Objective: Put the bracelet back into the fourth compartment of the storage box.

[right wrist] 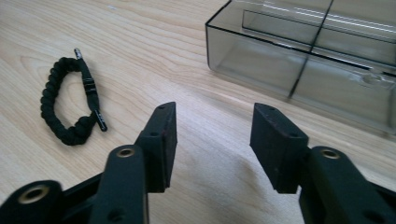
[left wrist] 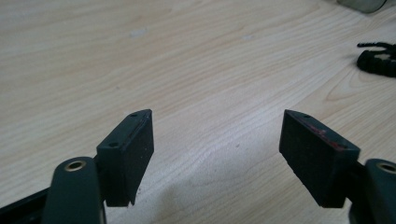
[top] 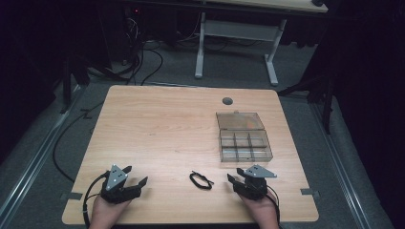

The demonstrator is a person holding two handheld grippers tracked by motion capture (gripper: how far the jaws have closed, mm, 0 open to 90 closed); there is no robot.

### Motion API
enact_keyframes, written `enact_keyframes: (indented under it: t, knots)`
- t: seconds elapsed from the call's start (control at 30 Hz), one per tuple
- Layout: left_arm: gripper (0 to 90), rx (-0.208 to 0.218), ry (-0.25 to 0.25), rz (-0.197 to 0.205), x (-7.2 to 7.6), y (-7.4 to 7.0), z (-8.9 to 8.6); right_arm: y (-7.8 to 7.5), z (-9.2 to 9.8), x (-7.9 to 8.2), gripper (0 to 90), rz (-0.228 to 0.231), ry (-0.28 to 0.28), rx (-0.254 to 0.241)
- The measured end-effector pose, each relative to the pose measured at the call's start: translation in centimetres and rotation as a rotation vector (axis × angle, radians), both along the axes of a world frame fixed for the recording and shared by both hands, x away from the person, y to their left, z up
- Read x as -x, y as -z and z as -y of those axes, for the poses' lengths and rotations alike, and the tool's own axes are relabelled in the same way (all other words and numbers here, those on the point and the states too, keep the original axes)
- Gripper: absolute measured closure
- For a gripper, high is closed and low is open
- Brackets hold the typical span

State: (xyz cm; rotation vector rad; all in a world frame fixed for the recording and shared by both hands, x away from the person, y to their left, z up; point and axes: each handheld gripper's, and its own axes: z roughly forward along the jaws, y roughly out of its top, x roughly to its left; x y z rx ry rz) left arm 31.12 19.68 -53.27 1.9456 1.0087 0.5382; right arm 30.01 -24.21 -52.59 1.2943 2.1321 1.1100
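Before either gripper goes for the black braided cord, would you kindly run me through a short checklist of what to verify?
1. Left gripper open and holding nothing: ok, bare table between its jaws.
2. Right gripper open and holding nothing: ok, jaws apart over bare wood.
3. Black braided cord free to pick: ok, it lies alone on the table between the two grippers, touching neither.
4. Clear compartment box open: ok, its lid is folded back on the far side.
5. Compartments free: ok as far as the high view shows; nothing is seen in them.
6. Which compartment the cord fits: cannot tell.
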Motion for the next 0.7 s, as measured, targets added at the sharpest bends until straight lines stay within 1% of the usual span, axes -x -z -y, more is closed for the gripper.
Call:
enact_keyframes:
  t: [0.07,0.1,0.17,0.2,0.3,0.37,0.4,0.47,0.6,0.7]
  knots:
    - [29.2,-0.003,-0.004,-0.004,-0.1,0.1,0.1,-0.1,-0.4,0.1,56.7,0.004,-0.02,0.0]
    - [29.8,-0.02,-0.004,-0.001,0.0,0.1,0.3,-0.2,-0.7,0.1,57.8,0.007,-0.03,0.0]
    - [28.2,-0.036,-0.004,0.0,0.0,0.1,0.5,-0.3,-1.4,0.1,61.0,-0.001,-0.057,0.002]
    - [27.7,-0.037,-0.005,0.002,0.0,0.1,0.5,-0.4,-1.8,0.2,62.9,0.001,-0.068,0.005]
    - [27.4,-0.033,-0.009,0.001,0.0,0.1,0.4,-0.6,-3.5,0.1,67.2,0.004,-0.142,0.015]
    - [27.4,-0.035,-0.008,0.0,0.0,0.1,0.5,-0.5,-4.5,0.1,69.1,-0.001,-0.175,0.024]
    - [27.4,-0.036,-0.006,0.001,0.0,0.1,0.5,-0.5,-5.1,0.0,69.4,-0.002,-0.198,0.035]
    - [27.3,-0.036,-0.007,0.004,0.1,0.1,0.5,-0.4,-6.1,-0.3,69.4,-0.014,-0.234,0.041]
    - [27.1,-0.041,-0.009,0.005,0.1,0.1,0.5,-0.3,-7.5,-1.0,69.8,-0.02,-0.277,0.063]
    - [27.0,-0.045,-0.01,0.007,0.1,0.1,0.6,-0.2,-7.9,-1.6,69.8,-0.029,-0.284,0.08]
